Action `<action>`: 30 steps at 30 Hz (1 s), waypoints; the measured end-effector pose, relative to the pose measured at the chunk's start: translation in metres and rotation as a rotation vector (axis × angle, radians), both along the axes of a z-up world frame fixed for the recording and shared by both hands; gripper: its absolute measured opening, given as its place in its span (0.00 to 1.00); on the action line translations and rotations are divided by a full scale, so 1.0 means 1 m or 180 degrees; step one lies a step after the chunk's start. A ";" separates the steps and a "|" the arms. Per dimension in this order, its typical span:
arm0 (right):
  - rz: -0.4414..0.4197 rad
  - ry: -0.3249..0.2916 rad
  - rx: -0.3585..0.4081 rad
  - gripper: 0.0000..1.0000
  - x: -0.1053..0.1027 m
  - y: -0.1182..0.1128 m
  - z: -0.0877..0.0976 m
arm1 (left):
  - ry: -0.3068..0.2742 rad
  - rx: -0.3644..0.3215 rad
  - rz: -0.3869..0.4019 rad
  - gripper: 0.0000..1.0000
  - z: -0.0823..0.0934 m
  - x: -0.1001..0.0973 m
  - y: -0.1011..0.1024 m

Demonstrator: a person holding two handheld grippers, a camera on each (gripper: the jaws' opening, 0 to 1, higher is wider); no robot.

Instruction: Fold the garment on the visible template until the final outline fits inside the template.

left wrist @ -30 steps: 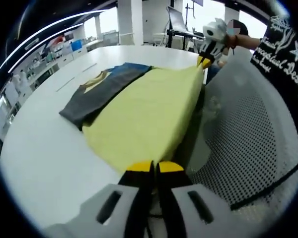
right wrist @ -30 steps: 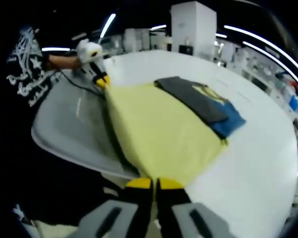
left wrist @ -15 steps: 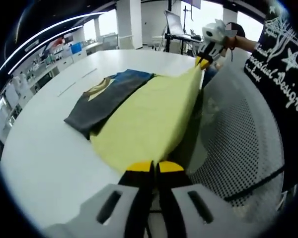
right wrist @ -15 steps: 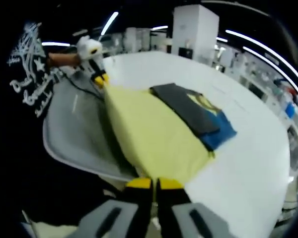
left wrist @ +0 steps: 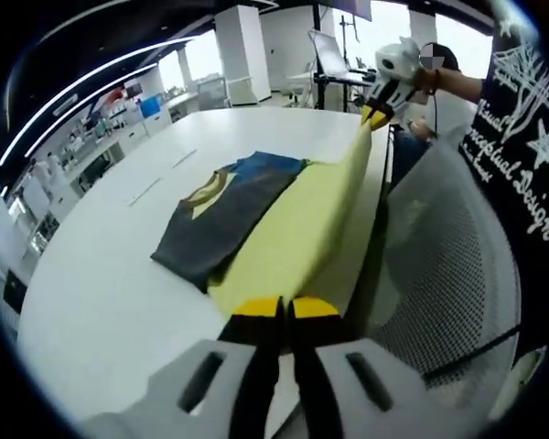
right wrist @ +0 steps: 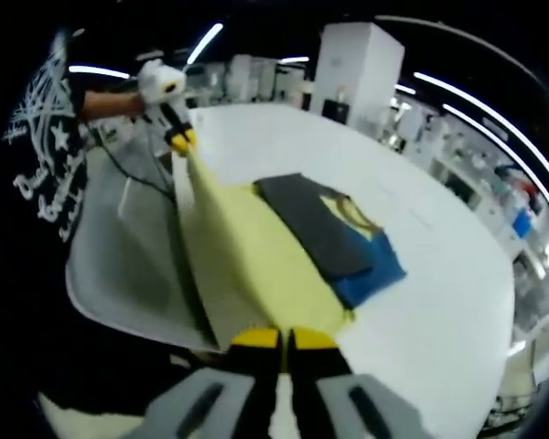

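A yellow garment (left wrist: 297, 242) hangs stretched in the air between both grippers, its lower part still lying against a dark grey and blue garment (left wrist: 224, 215) that is folded flat on the white table (left wrist: 101, 265). My left gripper (left wrist: 285, 306) is shut on one corner of the yellow cloth. At the top right of the left gripper view, my right gripper (left wrist: 377, 115) pinches the far corner. In the right gripper view the right gripper (right wrist: 285, 338) is shut on the yellow garment (right wrist: 247, 256), the left gripper (right wrist: 180, 139) holds the other end, and the dark garment (right wrist: 320, 229) lies beside it.
A grey mesh chair (left wrist: 448, 265) stands at the table's near edge, under the raised cloth, and shows as the chair (right wrist: 119, 247) in the right gripper view. A person in a black printed shirt (left wrist: 522, 137) holds the grippers. Faint line marks (left wrist: 156, 187) cross the table beyond the dark garment.
Both grippers have risen, lifting the yellow garment's near edge off the table and chair so it hangs more upright and taut. More of the dark garment is uncovered.
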State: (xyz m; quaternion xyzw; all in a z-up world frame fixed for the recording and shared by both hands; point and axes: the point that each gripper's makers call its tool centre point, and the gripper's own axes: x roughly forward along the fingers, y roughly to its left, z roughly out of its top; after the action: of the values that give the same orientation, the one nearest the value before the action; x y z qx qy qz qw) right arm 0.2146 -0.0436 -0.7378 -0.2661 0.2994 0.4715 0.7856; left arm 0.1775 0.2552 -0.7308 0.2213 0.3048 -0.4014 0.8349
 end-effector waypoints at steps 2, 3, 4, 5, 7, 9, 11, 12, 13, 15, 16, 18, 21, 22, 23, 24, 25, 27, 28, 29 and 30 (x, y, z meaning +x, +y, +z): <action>0.0014 -0.0053 -0.0019 0.00 0.007 0.001 0.006 | -0.0035 0.0042 -0.0012 0.00 0.006 0.006 0.000; 0.0015 -0.0087 -0.0025 0.00 0.010 0.001 0.008 | -0.0050 0.0046 -0.0010 0.00 0.008 0.009 0.001; 0.0012 -0.0136 -0.0022 0.00 0.016 0.002 0.012 | -0.0061 0.0037 -0.0002 0.00 0.010 0.015 0.005; 0.0006 -0.0150 -0.0016 0.00 0.018 0.002 0.014 | -0.0074 0.0029 0.0011 0.00 0.011 0.019 0.006; -0.0005 -0.0210 -0.0003 0.00 0.026 0.003 0.020 | -0.0097 0.0018 0.0036 0.00 0.015 0.028 0.009; -0.0006 -0.0265 0.0010 0.00 0.034 0.005 0.026 | -0.0124 0.0023 0.0075 0.00 0.019 0.036 0.009; 0.0003 -0.0323 -0.0010 0.00 0.042 0.005 0.030 | -0.0171 0.0040 0.0076 0.00 0.024 0.047 0.011; 0.0006 -0.0343 -0.0016 0.00 0.045 0.006 0.032 | -0.0188 0.0052 0.0068 0.00 0.026 0.050 0.011; 0.0007 -0.0361 -0.0023 0.00 0.050 0.006 0.034 | -0.0205 0.0039 0.0069 0.00 0.030 0.055 0.011; 0.0006 -0.0412 -0.0050 0.00 0.058 0.005 0.037 | -0.0232 -0.0016 0.0085 0.00 0.035 0.064 0.012; 0.0003 -0.0419 -0.0046 0.00 0.062 0.005 0.039 | -0.0238 -0.0039 0.0113 0.00 0.037 0.067 0.011; 0.0012 -0.0468 -0.0055 0.00 0.069 0.007 0.043 | -0.0232 -0.0081 0.0183 0.00 0.041 0.078 0.013; 0.0030 -0.0537 -0.0112 0.00 0.081 0.006 0.047 | -0.0262 -0.0103 0.0187 0.00 0.049 0.089 0.012; 0.0027 -0.0554 -0.0111 0.00 0.086 0.006 0.050 | -0.0274 -0.0110 0.0193 0.00 0.051 0.093 0.011; 0.0026 -0.0562 -0.0110 0.00 0.088 0.006 0.051 | -0.0274 -0.0116 0.0192 0.00 0.053 0.097 0.012; 0.0012 -0.0590 -0.0100 0.00 0.093 0.007 0.054 | -0.0310 -0.0098 0.0185 0.00 0.055 0.103 0.012; 0.0002 -0.0618 -0.0091 0.00 0.098 0.007 0.056 | -0.0334 -0.0078 0.0184 0.00 0.057 0.107 0.013; -0.0023 -0.0664 -0.0064 0.00 0.108 0.008 0.060 | -0.0376 -0.0038 0.0188 0.00 0.060 0.118 0.014; -0.0034 -0.0679 -0.0062 0.00 0.112 0.008 0.061 | -0.0409 -0.0032 0.0192 0.00 0.062 0.122 0.013; -0.0065 -0.0705 -0.0062 0.00 0.118 0.008 0.062 | -0.0435 -0.0031 0.0179 0.00 0.064 0.128 0.012; -0.0096 -0.0736 -0.0049 0.00 0.124 0.008 0.063 | -0.0465 -0.0037 0.0200 0.00 0.066 0.134 0.012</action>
State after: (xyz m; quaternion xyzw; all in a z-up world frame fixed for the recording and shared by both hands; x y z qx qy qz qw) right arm 0.3383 -0.0361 -0.6743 -0.3203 0.2143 0.4235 0.8198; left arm 0.3115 0.2670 -0.6647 0.2355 0.2474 -0.3596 0.8683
